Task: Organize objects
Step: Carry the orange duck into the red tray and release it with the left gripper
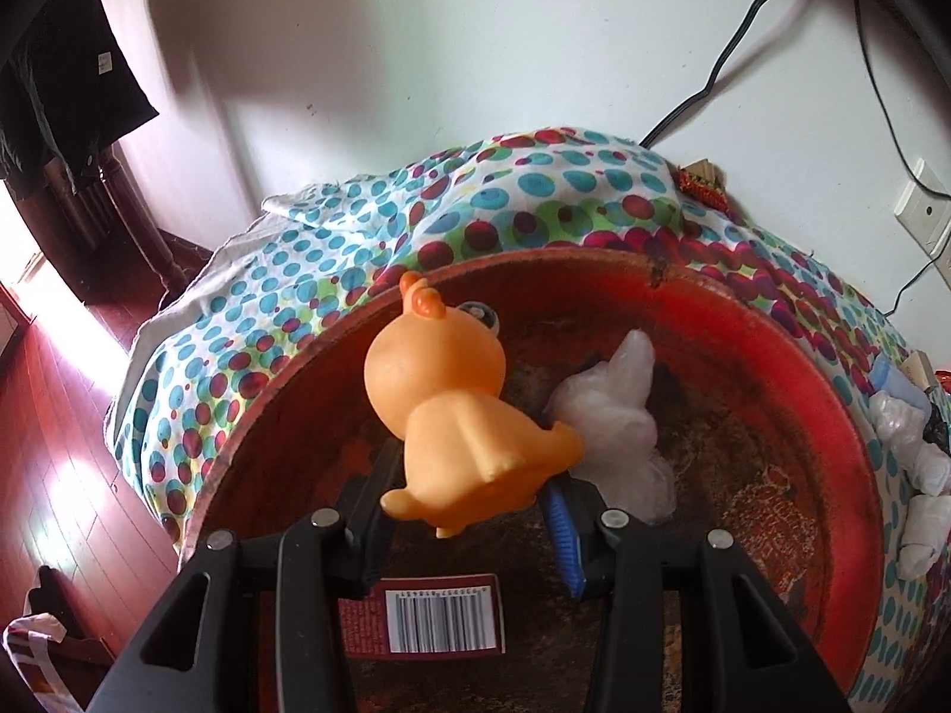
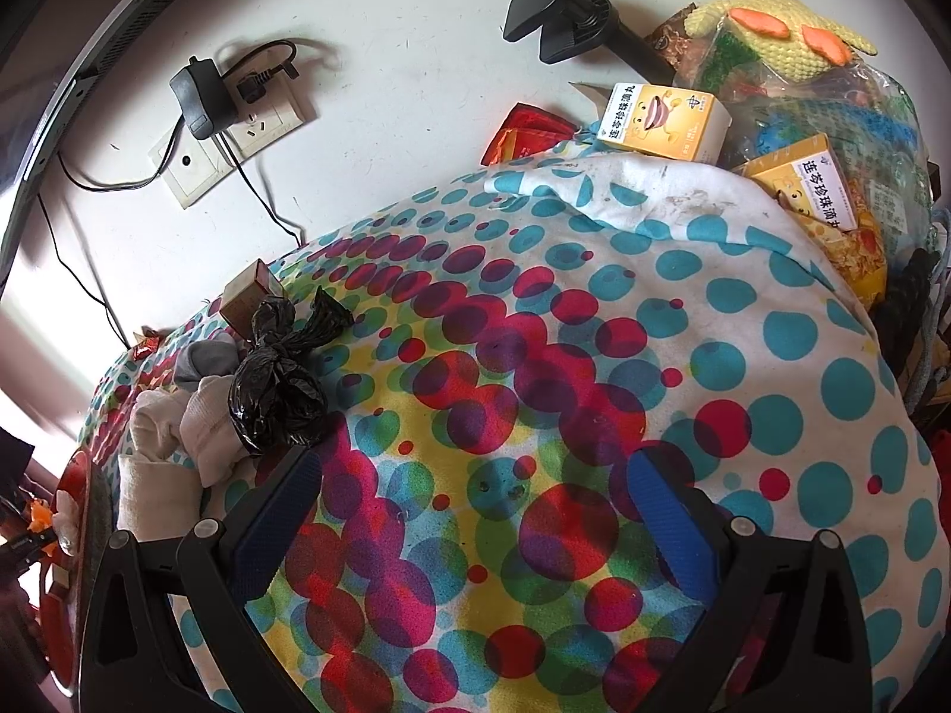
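My left gripper [image 1: 469, 511] is shut on an orange rubber duck [image 1: 457, 410] and holds it over a round red basin [image 1: 832, 416]. A white plastic bag [image 1: 618, 416] and a red box with a barcode [image 1: 428, 624] lie in the basin. My right gripper [image 2: 475, 511] is open and empty above the dotted cloth [image 2: 535, 356]. A black plastic bag [image 2: 279, 374] lies just beyond its left finger, next to rolled white socks [image 2: 178, 434] and a small brown box [image 2: 249, 297].
Two yellow medicine boxes [image 2: 665, 119] and a clear bag of toys [image 2: 832, 119] sit at the far right by the wall. A black stand [image 2: 564, 12], wall sockets [image 2: 238, 131] with a charger and cables are behind. Wooden floor [image 1: 59, 416] lies left of the cloth-covered surface.
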